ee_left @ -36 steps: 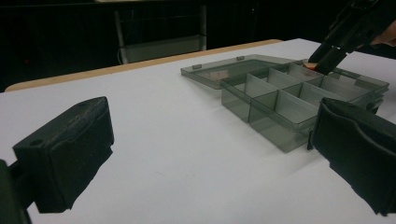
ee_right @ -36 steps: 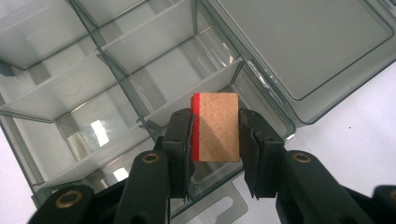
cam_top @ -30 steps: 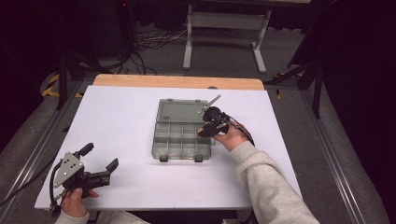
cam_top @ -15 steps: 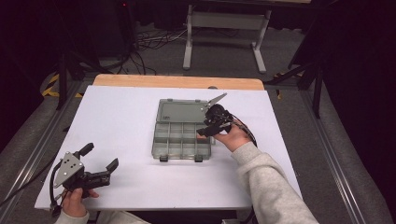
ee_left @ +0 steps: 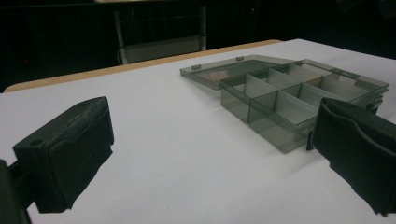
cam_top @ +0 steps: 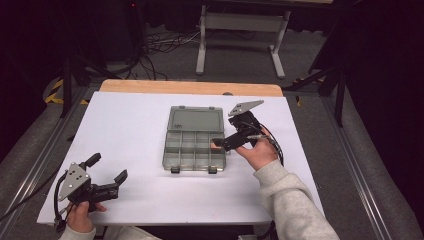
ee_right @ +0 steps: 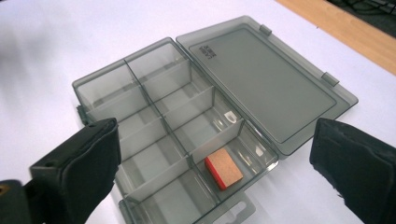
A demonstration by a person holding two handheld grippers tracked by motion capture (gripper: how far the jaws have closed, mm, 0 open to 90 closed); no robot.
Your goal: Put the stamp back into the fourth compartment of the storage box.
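I am hovering my right tool [cam_top: 226, 143], jaws wide and empty, over the open organizer box [ee_right: 187, 126]; its small red-edged block [ee_right: 223, 168] is probably needing pickup next.

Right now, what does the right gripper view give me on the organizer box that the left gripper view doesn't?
Right gripper view alone: it looks down into the box, where a small tan block with a red edge lies in a compartment next to the lid hinge; the other compartments look empty.

Left gripper view alone: the box from low at the side, with its divider walls edge-on, the compartment floors mostly hidden, and the table's wooden far edge.

Both: the grey organizer box, its lid folded flat open on the white table, between open jaws.
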